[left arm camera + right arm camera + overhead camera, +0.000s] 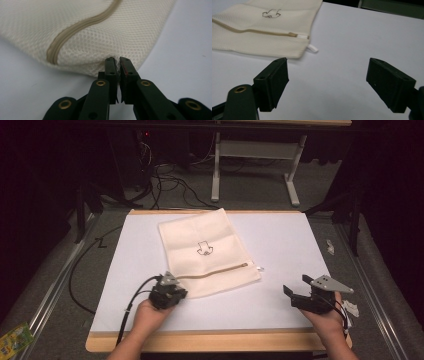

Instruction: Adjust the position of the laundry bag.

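A cream mesh bag (207, 252) lies flat in the middle of the white worktop (280, 245), tilted, with a small black print on its upper face and a tan zipper (212, 271) running along its lower edge. At lower left of the high view, the left tool (170, 289) sits at the bag's near left corner; in the left gripper view its jaws are clenched on a pinch of mesh there. At lower right, the right tool (297, 287) rests released, jaws spread wide, well apart from the bag.
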The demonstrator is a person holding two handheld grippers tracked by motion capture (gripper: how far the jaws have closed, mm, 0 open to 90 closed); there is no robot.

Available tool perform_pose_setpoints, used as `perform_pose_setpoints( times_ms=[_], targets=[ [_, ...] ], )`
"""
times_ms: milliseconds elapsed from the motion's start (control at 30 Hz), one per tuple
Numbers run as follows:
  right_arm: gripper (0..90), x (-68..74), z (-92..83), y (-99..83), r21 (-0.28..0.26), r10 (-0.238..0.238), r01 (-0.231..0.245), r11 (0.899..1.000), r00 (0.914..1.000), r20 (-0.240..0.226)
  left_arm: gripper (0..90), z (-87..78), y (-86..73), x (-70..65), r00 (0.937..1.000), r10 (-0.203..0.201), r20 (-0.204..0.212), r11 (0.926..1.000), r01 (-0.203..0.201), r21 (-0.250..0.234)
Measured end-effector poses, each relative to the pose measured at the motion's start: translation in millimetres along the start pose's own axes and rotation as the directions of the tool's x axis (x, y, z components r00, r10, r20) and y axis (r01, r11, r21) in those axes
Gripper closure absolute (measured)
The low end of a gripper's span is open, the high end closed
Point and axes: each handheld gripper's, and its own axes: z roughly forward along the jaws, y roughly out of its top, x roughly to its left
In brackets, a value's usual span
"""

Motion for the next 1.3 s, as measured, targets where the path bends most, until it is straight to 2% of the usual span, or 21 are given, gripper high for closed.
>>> perform_pose_setpoints(
  times_ms=[33,67,100,133,200,300,400,433,467,567,600,633,667,733,867,1067,1100,1133,1167,1200,1300],
  targets=[
    [18.5,0.0,0.0,0.0,0.0,0.0,0.0,1.0,1.0,0.0,86.0,0.0,0.0,0.0,1.0,0.0,0.0,1.0,0.0,0.0],
    [19.7,1.8,3.9,0.1,0.002,0.012,-0.012,1.0,0.9998,-0.014,86.0,6.8,6.3,-15.0,0.9988,0.038,0.033,0.9993,-0.038,0.005],
    [19.7,1.8,3.9,0.1,0.002,0.012,-0.012,1.0,0.9998,-0.014,86.0,6.8,6.3,-15.0,0.9988,0.038,0.033,0.9993,-0.038,0.005],
    [21.2,4.1,11.3,0.9,0.009,0.026,-0.026,1.0,0.9993,-0.026,86.0,12.0,9.6,-26.7,0.9961,0.077,0.044,0.9969,-0.077,0.01],
    [23.8,6.6,23.2,3.7,0.023,0.026,-0.026,0.999,0.999,-0.037,86.0,14.1,10.4,-33.6,0.9934,0.107,0.043,0.9942,-0.107,0.007],
    [38.6,10.2,47.0,10.2,0.072,0.022,-0.018,0.997,0.998,-0.059,86.0,14.4,9.7,-34.7,0.9934,0.101,0.054,0.9949,-0.101,0.001],
    [46.4,11.1,79.2,17.9,0.145,0.012,-0.006,0.989,0.9991,-0.042,86.0,14.3,7.9,-33.2,0.9944,0.086,0.062,0.9963,-0.086,-0.003],
    [46.4,11.1,79.2,17.9,0.145,0.012,-0.006,0.989,0.9991,-0.042,86.0,14.3,7.9,-33.2,0.9944,0.086,0.062,0.9963,-0.086,-0.003],
    [48.4,7.6,101.3,23.3,0.173,0.034,-0.03,0.985,0.9993,-0.018,85.9,14.5,7.8,-33.8,0.9952,0.079,0.058,0.9969,-0.078,-0.005],
    [54.6,2.3,118.5,25.4,0.198,0.075,-0.071,0.978,0.9972,-0.011,85.9,14.3,7.2,-34.9,0.9956,0.08,0.05,0.9968,-0.08,-0.008],
    [61.0,0.5,128.6,23.3,0.229,0.104,-0.097,0.969,0.9945,-0.018,85.9,14.2,6.9,-35.2,0.9952,0.085,0.048,0.9964,-0.085,-0.009],
    [63.5,2.0,128.7,23.5,0.227,0.085,-0.081,0.971,0.9964,-0.008,85.9,14.2,6.9,-35.2,0.9952,0.085,0.048,0.9964,-0.085,-0.009],
    [73.6,3.6,127.8,24.1,0.235,0.057,-0.055,0.971,0.9984,-0.004,85.9,14.1,6.4,-34.5,0.9949,0.088,0.051,0.9961,-0.087,-0.011],
    [86.4,4.2,122.1,23.4,0.252,0.04,-0.029,0.967,0.9986,-0.036,85.8,14.0,5.7,-33.9,0.995,0.087,0.051,0.9962,-0.086,-0.012],
    [87.6,6.2,105.0,18.4,0.261,-0.018,0.036,0.965,0.9972,-0.073,85.6,11.7,4.9,-32.6,0.9956,0.081,0.047,0.9967,-0.081,-0.002],
    [87.1,7.6,58.8,2.5,0.259,-0.05,0.078,0.963,0.9923,-0.114,85.3,6.3,3.7,-25.6,0.9947,0.081,0.063,0.9966,-0.082,0.011],
    [87.1,7.6,58.8,2.5,0.259,-0.05,0.078,0.963,0.9923,-0.114,85.3,6.3,3.7,-25.6,0.9947,0.081,0.063,0.9966,-0.082,0.011],
    [86.2,12.1,40.3,-8.0,0.251,-0.05,0.08,0.965,0.9908,-0.126,85.3,6.1,3.7,-24.2,0.9945,0.081,0.067,0.9965,-0.082,0.013],
    [86.2,12.1,40.3,-8.0,0.251,-0.05,0.08,0.965,0.9908,-0.126,85.3,6.3,3.7,-23.3,0.9945,0.078,0.069,0.9968,-0.079,0.011],
    [85.8,18.8,22.8,-18.2,0.241,-0.046,0.078,0.967,0.9897,-0.136,85.3,5.3,4.7,-21.3,0.9952,0.067,0.071,0.9976,-0.068,0.012],
    [85.7,27.1,8.5,-25.5,0.237,-0.057,0.09,0.967,0.9883,-0.142,85.3,3.2,5.8,-20.0,0.9954,0.054,0.079,0.9985,-0.055,0.006]
  ],
)
